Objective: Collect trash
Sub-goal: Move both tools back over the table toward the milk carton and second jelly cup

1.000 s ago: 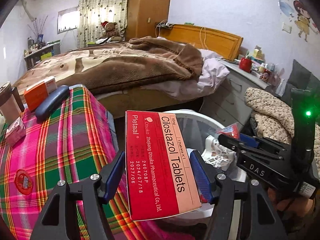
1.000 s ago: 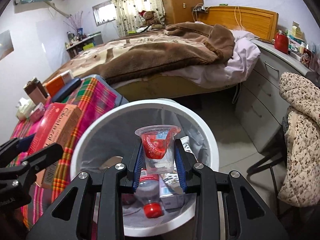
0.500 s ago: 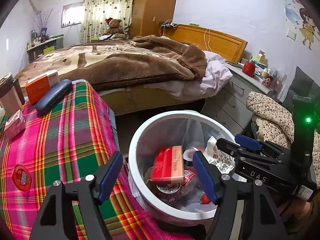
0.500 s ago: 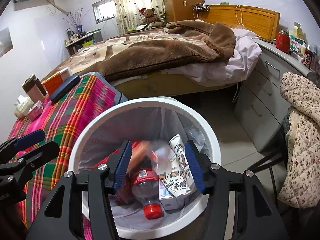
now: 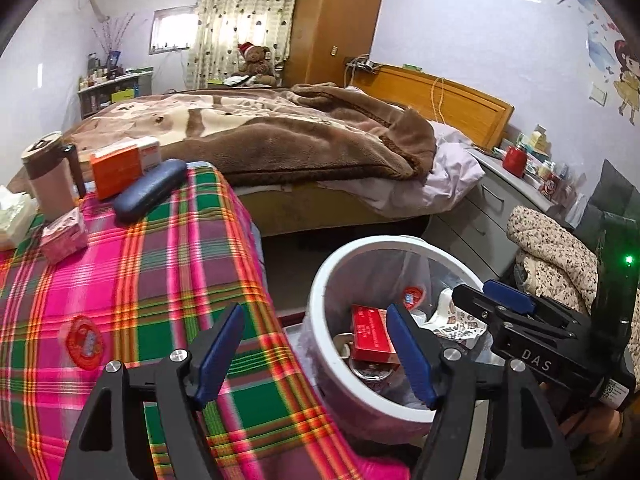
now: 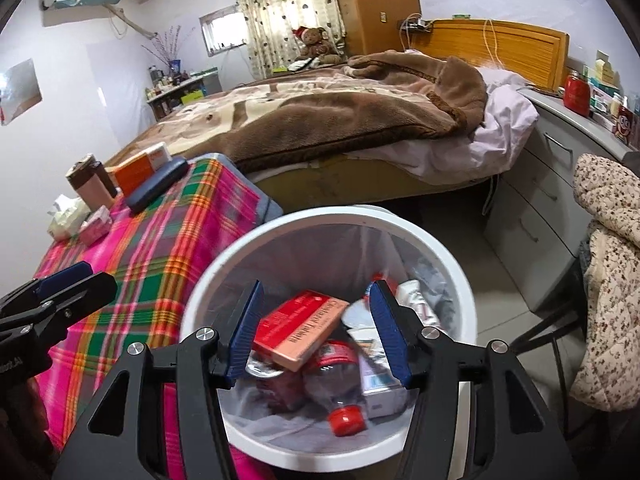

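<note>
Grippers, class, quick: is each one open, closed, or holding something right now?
Left gripper: open, holding nothing.
Right gripper: open, holding nothing, above the bin.

I see the white round bin (image 6: 460,264), lined with a clear bag, standing on the floor just right of the plaid-covered table. Inside, a red tablet box (image 6: 300,330) lies tilted on top of the heap, printed side up. Under it a clear plastic bottle (image 6: 332,384) lies on its side, red cap (image 6: 346,420) toward the near wall. A white carton (image 6: 380,388) sits at the right, beside crumpled wrappers.

On the table's near left part I note a flat red round piece (image 5: 82,342).
</note>
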`<state>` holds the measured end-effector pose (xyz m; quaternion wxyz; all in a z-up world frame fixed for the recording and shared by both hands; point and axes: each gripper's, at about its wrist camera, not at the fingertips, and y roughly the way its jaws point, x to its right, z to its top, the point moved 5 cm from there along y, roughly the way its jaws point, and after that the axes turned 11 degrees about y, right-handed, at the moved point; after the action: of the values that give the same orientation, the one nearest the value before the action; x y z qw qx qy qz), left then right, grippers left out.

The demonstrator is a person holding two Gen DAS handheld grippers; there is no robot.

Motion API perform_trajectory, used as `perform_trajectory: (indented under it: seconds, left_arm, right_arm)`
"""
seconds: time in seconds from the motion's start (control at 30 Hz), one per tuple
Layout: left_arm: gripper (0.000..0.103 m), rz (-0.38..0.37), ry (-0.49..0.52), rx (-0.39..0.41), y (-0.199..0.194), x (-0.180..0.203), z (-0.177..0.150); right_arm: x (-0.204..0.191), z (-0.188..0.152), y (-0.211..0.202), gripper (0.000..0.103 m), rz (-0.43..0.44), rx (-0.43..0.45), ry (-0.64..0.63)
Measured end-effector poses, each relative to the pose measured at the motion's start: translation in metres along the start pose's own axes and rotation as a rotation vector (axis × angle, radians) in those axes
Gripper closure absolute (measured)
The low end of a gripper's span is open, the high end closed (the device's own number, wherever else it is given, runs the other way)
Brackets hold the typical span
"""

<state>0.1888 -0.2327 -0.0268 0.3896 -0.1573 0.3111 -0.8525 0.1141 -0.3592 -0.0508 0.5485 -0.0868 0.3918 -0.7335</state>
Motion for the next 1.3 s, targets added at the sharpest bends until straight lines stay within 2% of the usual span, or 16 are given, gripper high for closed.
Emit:
perform_trajectory:
  seconds: [0.37, 0.73, 1.07, 1.3]
  left_arm:
    - [0.030, 0.091, -0.059, 0.039, -0.035, -0.056, -0.008]
    - [0.030, 0.196, -0.107, 0.055, -0.069, -0.122, -0.031]
    - [0.030, 0.287, -0.175, 0.046, -0.096, -0.190, -0.055]
    - [0.030, 0.324, -0.207, 0.014, -0.096, -0.231, -0.065]
  right_arm:
    - [-0.051, -0.010, 0.000, 0.046, 0.107, 0.007, -0.054]
    - [-0.107, -0.026, 0.006, 0.046, 0.209, -0.023, -0.131]
    - [-0.163, -0.047, 0.016, 0.045, 0.281, -0.078, -0.241]
    - [-0.199, -0.062, 0.024, 0.044, 0.330, -0.112, -0.300]
